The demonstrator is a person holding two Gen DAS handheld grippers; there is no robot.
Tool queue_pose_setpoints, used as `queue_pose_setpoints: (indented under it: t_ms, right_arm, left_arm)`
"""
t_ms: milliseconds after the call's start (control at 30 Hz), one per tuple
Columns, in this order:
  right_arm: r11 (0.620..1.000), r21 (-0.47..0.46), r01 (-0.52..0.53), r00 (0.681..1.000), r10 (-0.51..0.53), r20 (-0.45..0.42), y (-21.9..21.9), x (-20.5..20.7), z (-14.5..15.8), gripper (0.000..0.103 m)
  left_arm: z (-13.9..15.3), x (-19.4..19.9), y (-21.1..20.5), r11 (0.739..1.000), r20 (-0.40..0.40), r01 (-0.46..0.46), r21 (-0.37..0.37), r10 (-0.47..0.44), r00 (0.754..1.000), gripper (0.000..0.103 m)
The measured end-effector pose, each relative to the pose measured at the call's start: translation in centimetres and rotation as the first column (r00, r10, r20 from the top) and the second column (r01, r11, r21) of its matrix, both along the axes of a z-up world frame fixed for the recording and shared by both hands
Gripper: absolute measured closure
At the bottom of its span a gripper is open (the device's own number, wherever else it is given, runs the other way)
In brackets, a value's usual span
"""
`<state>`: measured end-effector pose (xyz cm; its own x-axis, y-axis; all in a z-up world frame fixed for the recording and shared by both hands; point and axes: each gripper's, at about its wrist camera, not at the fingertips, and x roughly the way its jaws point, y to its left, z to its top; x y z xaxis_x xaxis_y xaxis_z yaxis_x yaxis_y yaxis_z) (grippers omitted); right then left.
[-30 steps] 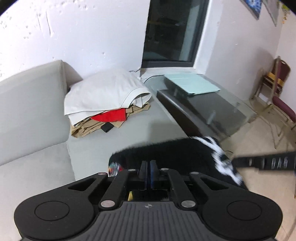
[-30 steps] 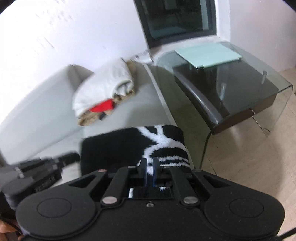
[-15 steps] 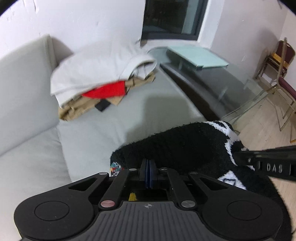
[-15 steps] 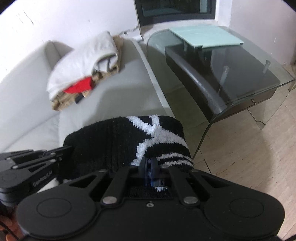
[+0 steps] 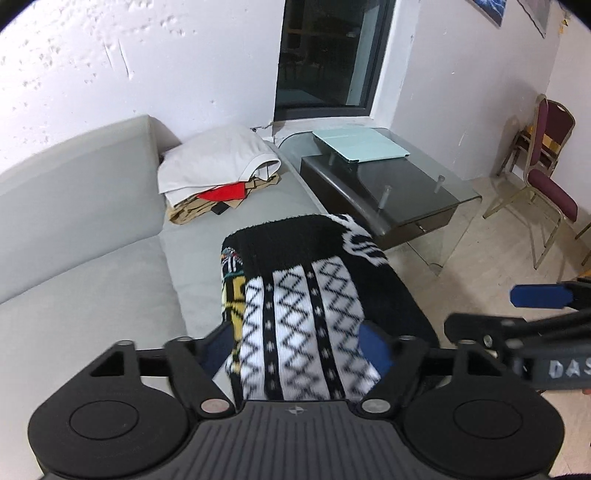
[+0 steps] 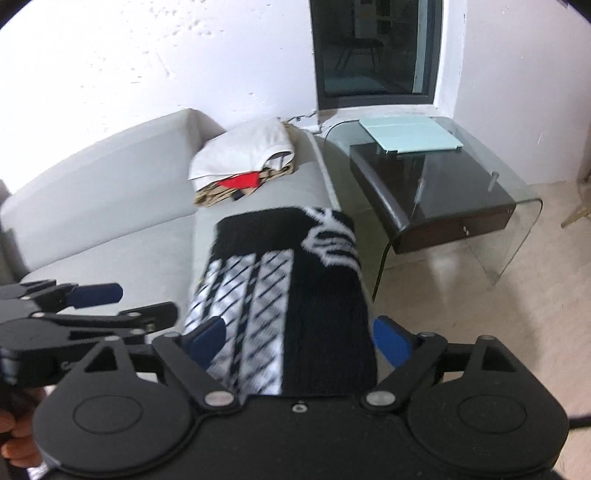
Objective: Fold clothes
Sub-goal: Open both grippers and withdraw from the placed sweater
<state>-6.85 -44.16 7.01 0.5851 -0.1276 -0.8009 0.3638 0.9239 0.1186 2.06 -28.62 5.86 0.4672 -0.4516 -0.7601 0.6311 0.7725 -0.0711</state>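
sweater (image 5: 317,295) near end hidden; jaws opening (both) | sofa (image 5: 92,280) cropped

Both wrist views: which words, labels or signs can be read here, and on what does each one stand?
"DAS", cut off by the picture's edge: on the right gripper, seen from the left wrist.
A pale print starting "G": on the left gripper, too hidden to read.
Posters high on the wall: too small to read.

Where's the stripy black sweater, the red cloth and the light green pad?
black sweater (image 5: 295,240): left wrist view, on its plain black top part.
red cloth (image 5: 223,192): left wrist view, its middle, inside the pile.
light green pad (image 6: 410,134): right wrist view, its flat cover.
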Motion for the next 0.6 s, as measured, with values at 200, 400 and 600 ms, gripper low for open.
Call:
queue_pose_setpoints:
  t_ms: [200,400,600]
  right_arm:
    - [1.0,-0.014,0.001,1.0,-0.001,0.016,2.2,-4.3,4.1,0.002]
    - [0.999,-0.044,-0.009,1.0,0.008,-0.016,4.5,-6.6,4.9,0.0]
    - [0.995,-0.102,-0.007,1.0,0.005,-0.023,6.2,-7.7,4.1,0.0]
  left_arm:
    - [2.5,-4.6,2.4,0.999,0.026,-0.022,0.048,0.02,0.999,0.0]
    - [2.8,-7.7,4.3,0.997,0.066,-0.053,0.05,0.05,0.997,0.0]
    - [1.5,-8.3,5.0,0.996,0.081,-0.083,0.043,0.079,0.994,0.001]
